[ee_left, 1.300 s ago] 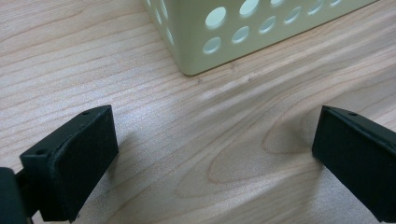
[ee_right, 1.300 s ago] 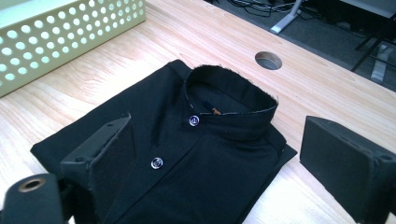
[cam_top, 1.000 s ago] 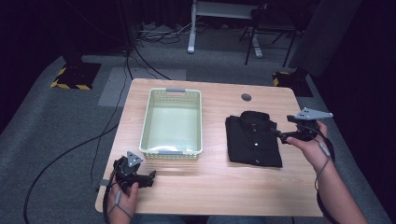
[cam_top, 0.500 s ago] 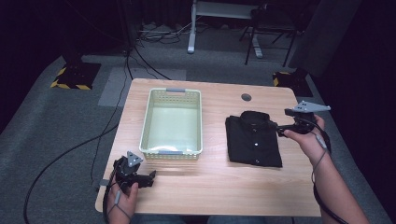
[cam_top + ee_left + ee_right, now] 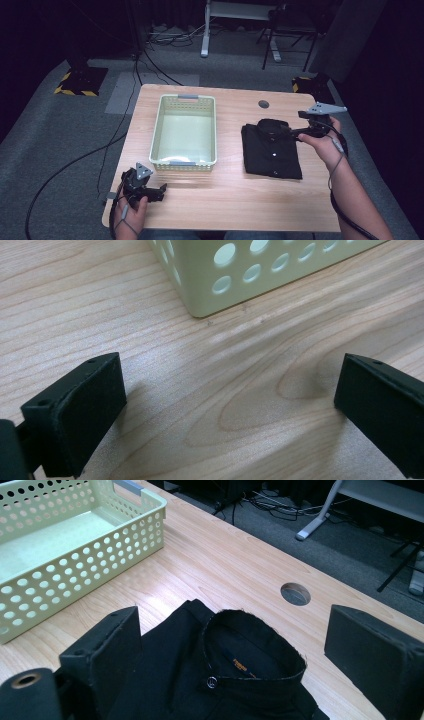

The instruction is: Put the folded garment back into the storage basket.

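With my right gripper (image 5: 294, 132) spread wide over the soft, floppy folded black shirt (image 5: 271, 151), I'd pinch its firmer collar (image 5: 252, 650); my left gripper (image 5: 159, 192) rests open too.

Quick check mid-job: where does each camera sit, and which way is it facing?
High view: above the near table edge, looking forward and down; both forearms enter from below.
Left gripper view: on the left tongs, low over the wood, facing the basket corner.
Right gripper view: on the right tongs, facing the folded black shirt collar.
Shared: all three show the basket.
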`<state>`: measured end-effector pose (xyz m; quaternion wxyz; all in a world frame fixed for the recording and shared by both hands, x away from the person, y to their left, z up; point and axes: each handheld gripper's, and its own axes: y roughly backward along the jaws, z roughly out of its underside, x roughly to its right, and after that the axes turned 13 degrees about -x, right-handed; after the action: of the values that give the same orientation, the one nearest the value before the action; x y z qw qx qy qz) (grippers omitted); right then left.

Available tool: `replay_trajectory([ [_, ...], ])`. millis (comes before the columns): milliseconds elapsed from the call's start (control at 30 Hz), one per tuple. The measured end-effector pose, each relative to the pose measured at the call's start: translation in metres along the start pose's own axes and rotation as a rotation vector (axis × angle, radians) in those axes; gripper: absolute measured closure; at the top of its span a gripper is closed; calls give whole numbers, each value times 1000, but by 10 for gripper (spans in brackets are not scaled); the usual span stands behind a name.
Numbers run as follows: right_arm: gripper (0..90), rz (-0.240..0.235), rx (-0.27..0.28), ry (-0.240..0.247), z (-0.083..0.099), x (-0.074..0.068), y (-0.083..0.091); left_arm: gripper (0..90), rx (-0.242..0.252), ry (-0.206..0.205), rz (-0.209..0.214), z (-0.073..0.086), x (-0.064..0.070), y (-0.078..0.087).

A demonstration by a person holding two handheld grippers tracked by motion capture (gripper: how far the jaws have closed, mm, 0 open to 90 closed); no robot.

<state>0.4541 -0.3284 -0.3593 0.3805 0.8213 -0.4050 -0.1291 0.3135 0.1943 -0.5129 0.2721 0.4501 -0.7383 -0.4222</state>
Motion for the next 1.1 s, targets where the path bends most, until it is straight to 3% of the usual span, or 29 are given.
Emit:
replay_trajectory([
  [833, 71, -22, 34, -39, -8, 5, -40, 2, -1, -3, 2, 0, 0, 0],
  [1100, 96, -48, -9, 10, -12, -1, -60, 2, 0, -4, 2, 0, 0, 0],
])
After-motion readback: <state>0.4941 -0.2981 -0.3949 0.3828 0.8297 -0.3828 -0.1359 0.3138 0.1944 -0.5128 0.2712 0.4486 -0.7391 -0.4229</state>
